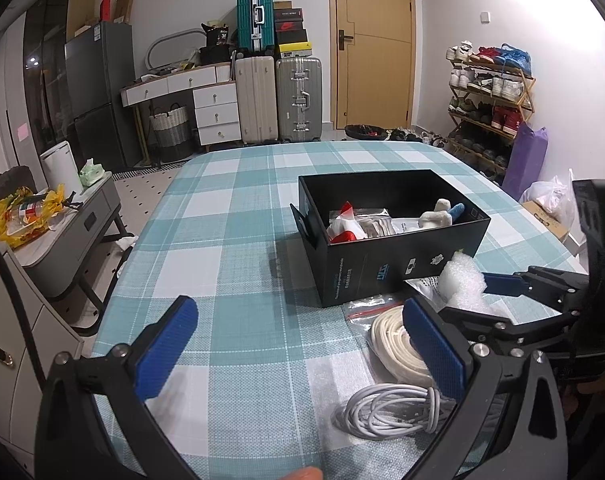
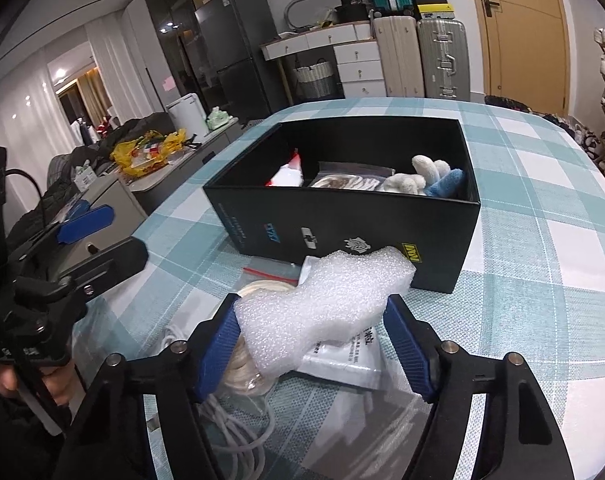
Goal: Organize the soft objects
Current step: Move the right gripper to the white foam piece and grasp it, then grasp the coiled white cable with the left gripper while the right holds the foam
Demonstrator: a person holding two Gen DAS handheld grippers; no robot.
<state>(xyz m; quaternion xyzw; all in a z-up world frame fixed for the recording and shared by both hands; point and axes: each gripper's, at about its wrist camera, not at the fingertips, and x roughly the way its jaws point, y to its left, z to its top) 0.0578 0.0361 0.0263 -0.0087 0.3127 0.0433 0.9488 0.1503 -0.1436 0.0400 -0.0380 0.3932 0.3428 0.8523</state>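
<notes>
A black box (image 1: 382, 276) (image 2: 342, 224) stands on the checked tablecloth and holds a white plush (image 2: 406, 182), a blue soft item (image 2: 446, 184), bagged items and a red-white item (image 2: 286, 176). My right gripper (image 2: 314, 344) is shut on a white foam piece (image 2: 322, 304) (image 1: 462, 284), held just in front of the box. My left gripper (image 1: 302, 352) is open and empty over the cloth, left of the pile. A bagged cream rope coil (image 1: 394, 344), a white cable (image 1: 390, 408) and a white packet (image 2: 346, 360) lie before the box.
The table (image 1: 230, 216) carries a teal checked cloth. A grey side table (image 1: 70, 232) with yellow bags stands to the left. Suitcases (image 1: 278, 96), drawers, a door and a shoe rack (image 1: 490, 100) stand behind.
</notes>
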